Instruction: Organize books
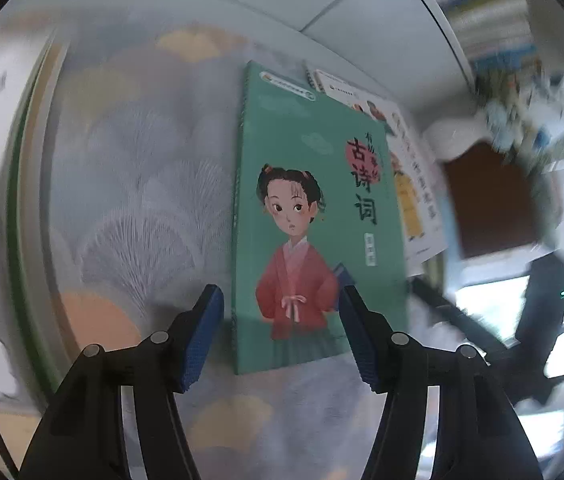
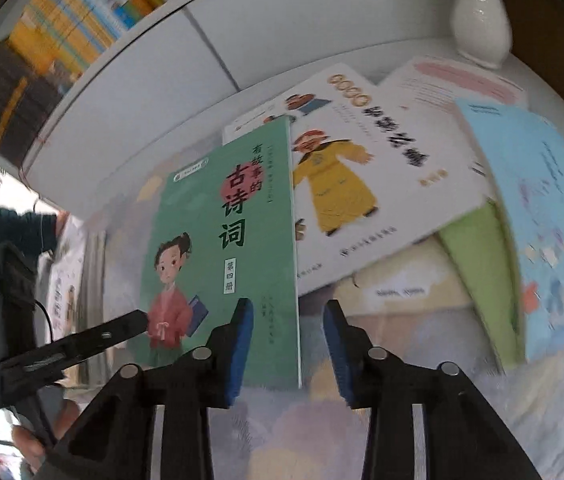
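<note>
Setting: home study or reading corner. Evidence: white shelf unit [image 2: 154, 92] packed with colourful upright book spines [image 2: 62, 32]; illustrated children's paperbacks [image 2: 354, 168] strewn over patterned cloth-covered table [image 1: 142, 200]; white ceramic vase [image 2: 480, 20].

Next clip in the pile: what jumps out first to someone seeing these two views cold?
The green book with a cartoon girl in a red robe dominates both views, lying flat on the patterned tablecloth ahead of both grippers. To its right it overlaps a white book showing a figure in yellow, with a light blue book further right. A white vase stands behind them.
</note>
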Available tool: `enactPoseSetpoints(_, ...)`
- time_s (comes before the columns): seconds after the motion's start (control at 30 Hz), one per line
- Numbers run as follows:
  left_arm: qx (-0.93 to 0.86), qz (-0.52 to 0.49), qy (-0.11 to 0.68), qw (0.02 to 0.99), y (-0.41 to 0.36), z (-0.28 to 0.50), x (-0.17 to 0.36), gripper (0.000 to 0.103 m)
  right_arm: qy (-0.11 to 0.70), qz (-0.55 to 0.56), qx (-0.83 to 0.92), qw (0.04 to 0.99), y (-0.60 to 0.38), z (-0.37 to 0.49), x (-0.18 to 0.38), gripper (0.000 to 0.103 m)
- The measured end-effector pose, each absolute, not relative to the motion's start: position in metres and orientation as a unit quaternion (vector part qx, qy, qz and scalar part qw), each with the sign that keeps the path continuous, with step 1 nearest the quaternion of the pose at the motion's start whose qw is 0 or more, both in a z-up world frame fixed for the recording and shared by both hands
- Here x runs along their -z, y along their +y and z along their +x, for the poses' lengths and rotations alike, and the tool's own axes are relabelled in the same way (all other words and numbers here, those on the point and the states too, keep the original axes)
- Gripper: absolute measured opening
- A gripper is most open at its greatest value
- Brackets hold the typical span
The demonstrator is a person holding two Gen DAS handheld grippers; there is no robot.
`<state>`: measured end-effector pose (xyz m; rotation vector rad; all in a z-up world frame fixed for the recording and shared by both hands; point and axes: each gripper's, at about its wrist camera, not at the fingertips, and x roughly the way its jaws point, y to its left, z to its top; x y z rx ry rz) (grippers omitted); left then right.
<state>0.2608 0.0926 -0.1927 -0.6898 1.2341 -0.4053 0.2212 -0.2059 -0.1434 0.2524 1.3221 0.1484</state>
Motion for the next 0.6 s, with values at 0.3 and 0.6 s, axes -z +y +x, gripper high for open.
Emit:
enactPoseSetpoints(0.3,0.255,-0.277,0.582,0.721,0.047,0.213,0.184,0.057,0.621,0.082,-0.115,0.771,-0.178,0.194,0.14,0.03)
enactPoseSetpoints(0.6,0.281,-0.25,0.619,0.69,-0.004,0.114,0.171,0.057,0.656,0.177,-0.164,0.715,-0.237,0.127,0.143,0.03)
